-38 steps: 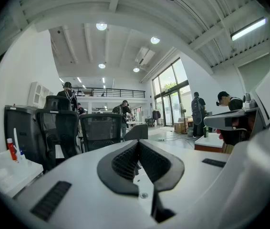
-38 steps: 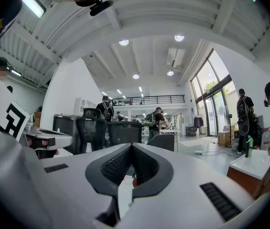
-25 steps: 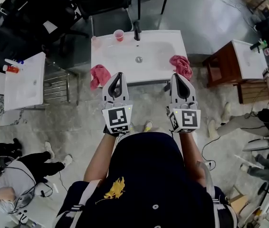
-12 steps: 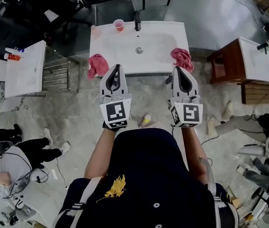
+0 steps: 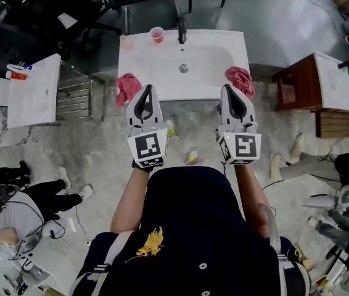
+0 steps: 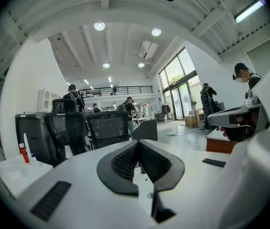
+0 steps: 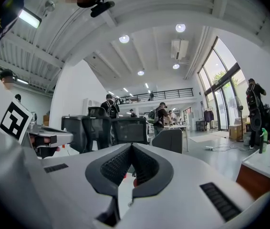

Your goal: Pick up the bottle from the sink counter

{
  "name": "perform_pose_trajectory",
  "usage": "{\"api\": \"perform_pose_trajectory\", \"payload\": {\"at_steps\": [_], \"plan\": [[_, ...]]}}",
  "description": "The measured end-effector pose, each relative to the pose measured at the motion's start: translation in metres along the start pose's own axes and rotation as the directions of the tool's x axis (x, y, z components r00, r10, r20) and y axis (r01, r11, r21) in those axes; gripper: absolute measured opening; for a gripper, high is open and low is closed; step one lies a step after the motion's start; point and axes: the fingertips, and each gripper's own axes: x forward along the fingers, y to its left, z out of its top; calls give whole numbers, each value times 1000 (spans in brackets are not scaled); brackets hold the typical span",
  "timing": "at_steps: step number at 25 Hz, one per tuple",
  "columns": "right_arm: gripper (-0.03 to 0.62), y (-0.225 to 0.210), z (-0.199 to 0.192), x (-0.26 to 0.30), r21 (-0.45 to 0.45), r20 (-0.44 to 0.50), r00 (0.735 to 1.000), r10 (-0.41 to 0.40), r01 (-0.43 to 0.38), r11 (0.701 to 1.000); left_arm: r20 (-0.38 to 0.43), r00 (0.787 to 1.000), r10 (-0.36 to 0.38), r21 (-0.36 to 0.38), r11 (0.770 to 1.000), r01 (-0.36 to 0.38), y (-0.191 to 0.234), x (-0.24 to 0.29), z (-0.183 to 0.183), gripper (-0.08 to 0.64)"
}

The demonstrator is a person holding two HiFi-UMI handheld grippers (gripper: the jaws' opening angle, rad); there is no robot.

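Left gripper and right gripper are held shut, empty, over the desk's near edge; the bottle is seen well beyond, far-left corner.

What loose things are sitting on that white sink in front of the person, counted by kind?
Pink cloths: 2
Pink cup: 1
Pale bottle: 1
Total: 4

A: What stands at the back?
B: A pink cup, with black office chairs beyond.
A: And nearer?
B: Left pink cloth, right pink cloth, and a wooden cabinet further right.
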Motion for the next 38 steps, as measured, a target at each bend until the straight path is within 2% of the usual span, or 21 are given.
{"api": "perform_pose_trajectory", "payload": {"at_steps": [15,23,30,38], "plan": [[25,0,6,99,-5,2,998,-70,70,998,38,996,-82,-1,997,82,47,99,11,20],[25,17,6,151,-9,-12,997,-80,80,997,20,995,-98,-16,995,98,88,132,-2,20],[25,25,9,189,-7,-9,993,-120,120,993,15,992,-129,-17,991,129,117,161,-9,20],[25,19,-6,207,5,-39,992,-118,118,993,-20,990,-138,-24,990,137,114,183,-23,20]]}}
